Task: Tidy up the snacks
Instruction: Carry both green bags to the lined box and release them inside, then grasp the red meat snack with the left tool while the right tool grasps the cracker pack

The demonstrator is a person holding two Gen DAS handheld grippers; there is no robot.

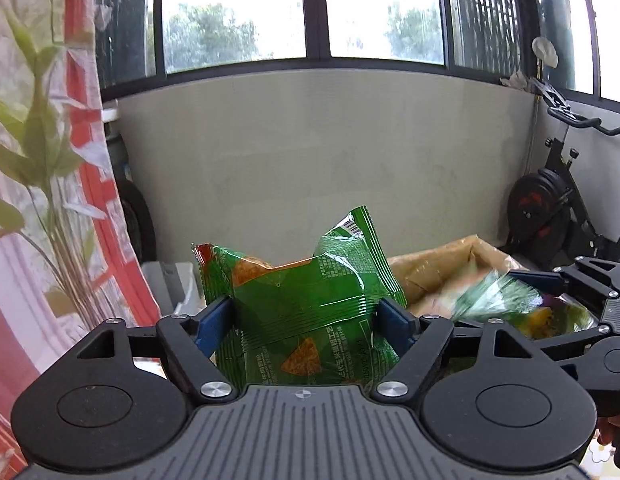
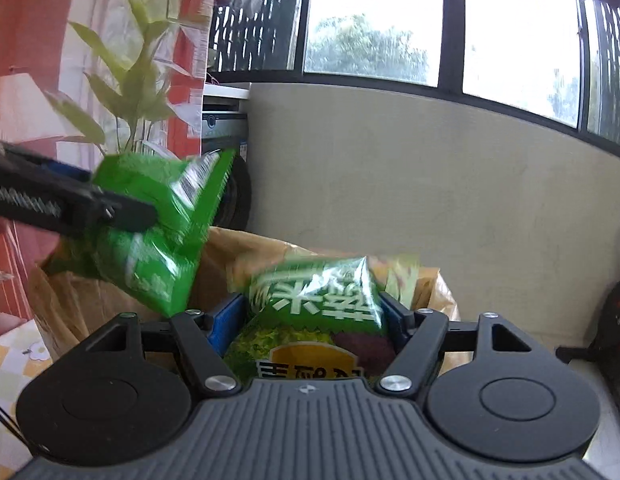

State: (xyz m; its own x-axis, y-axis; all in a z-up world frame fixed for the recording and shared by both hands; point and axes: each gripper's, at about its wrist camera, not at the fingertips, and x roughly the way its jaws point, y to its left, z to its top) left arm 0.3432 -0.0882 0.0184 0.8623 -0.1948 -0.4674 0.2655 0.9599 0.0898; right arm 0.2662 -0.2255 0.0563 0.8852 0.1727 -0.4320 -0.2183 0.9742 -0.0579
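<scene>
Lots is hard to read here, so that first. In the left wrist view the right gripper [image 1: 558, 300] only pokes in at the right edge, and the packet it carries is a smeared green blur. In the right wrist view the left gripper [image 2: 109, 208] comes in from the left edge, mostly cut off, and its packet is motion-blurred too. The crinkly tan plastic-lined box [image 2: 245, 252] sits behind both packets, and its inside is mostly blocked; can't tell what's in it. The tabletop [image 2: 9, 360] only shows as a sliver of yellow-and-white checked cloth at the lower left, and a black exercise bike [image 1: 550, 208] is half cut off at the right.

Now the snacks. The left gripper [image 1: 305, 312] has its blue-padded jaws set wide and clamped on the sides of a shiny green foil packet of triangular corn chips [image 1: 310, 300], held upright in the air with its crimped top sticking up; the film is creased in where the pads press. The right gripper [image 2: 314, 316] likewise has wide jaws squeezing a green snack packet with big white characters and a yellow label [image 2: 314, 308], held just in front of the box's near rim. The chip packet [image 2: 157, 240] hangs up and to the left of it, over the box's left side.
</scene>
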